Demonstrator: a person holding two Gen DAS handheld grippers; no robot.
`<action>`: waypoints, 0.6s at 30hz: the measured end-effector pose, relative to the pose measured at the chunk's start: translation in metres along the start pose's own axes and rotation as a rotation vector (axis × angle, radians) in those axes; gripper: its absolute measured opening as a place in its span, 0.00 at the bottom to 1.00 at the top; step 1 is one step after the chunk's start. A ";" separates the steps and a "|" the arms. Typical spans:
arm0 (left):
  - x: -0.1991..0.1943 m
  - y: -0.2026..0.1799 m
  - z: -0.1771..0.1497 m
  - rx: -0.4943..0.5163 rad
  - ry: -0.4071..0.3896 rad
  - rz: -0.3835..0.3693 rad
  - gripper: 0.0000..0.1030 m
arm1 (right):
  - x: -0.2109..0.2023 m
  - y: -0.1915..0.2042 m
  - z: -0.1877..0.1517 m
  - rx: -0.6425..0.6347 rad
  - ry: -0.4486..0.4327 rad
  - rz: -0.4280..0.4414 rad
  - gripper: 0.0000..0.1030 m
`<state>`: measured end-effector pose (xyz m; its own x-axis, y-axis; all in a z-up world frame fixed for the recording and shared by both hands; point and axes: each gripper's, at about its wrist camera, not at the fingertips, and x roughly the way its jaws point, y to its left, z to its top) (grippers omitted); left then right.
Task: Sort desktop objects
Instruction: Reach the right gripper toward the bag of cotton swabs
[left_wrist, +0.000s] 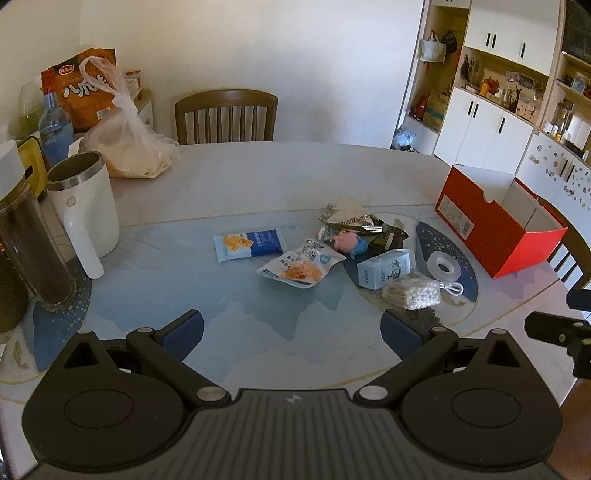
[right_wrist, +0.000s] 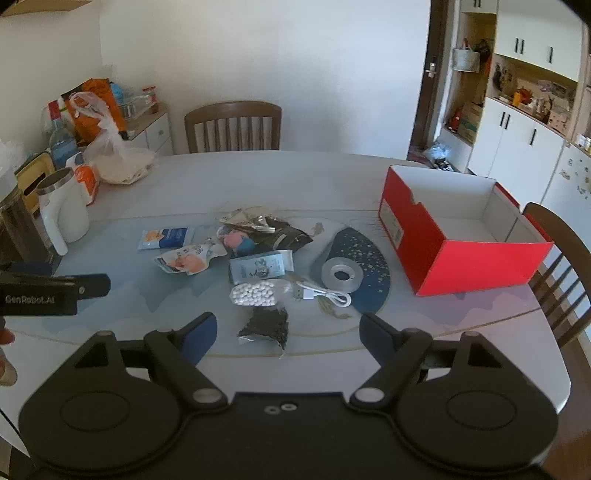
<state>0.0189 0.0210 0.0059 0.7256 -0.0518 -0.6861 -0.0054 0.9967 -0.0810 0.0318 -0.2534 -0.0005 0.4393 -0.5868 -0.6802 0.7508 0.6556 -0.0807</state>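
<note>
Left wrist view: the left claw (left_wrist: 291, 332) is held spread wide, empty, low over the near edge of the worktop (left_wrist: 258, 177). The clutter is bunched at centre-right: a blue cracker packet (left_wrist: 250, 244) lying apart to the left, a white snack pouch (left_wrist: 301, 266), a pale blue carton (left_wrist: 384, 272), a bag of cotton swabs (left_wrist: 413, 293), a tape roll (left_wrist: 443, 266) and a pink toy (left_wrist: 345, 240). The red box (left_wrist: 491, 225) stands open at the right edge.

Packets are judged light, crinkly and slippery (best pinched across a flat edge seam). The carton looks stiff; its narrow sides would suit a grip.

Right wrist view: the right claw (right_wrist: 288, 336) is likewise open wide and carrying nothing. Just ahead lies a dark granule pouch (right_wrist: 265, 326), with a coiled white cable (right_wrist: 327, 294) beside the swab bag. The cable is limp, likely to trail, and should be taken at the coil. The tape roll seems rigid and can be gripped across its wall. The red box appears empty.
</note>
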 end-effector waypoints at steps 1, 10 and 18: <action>0.002 -0.001 0.000 0.000 0.000 0.006 1.00 | 0.002 -0.001 0.000 -0.007 0.000 0.004 0.82; 0.023 -0.011 0.007 -0.024 -0.015 0.049 1.00 | 0.018 -0.011 0.008 -0.071 -0.013 0.040 0.82; 0.055 -0.023 0.018 0.051 -0.033 0.027 1.00 | 0.039 -0.019 0.018 -0.090 -0.001 0.100 0.82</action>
<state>0.0710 -0.0035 -0.0166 0.7482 -0.0239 -0.6631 0.0095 0.9996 -0.0253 0.0434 -0.2975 -0.0128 0.5106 -0.5167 -0.6872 0.6556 0.7511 -0.0776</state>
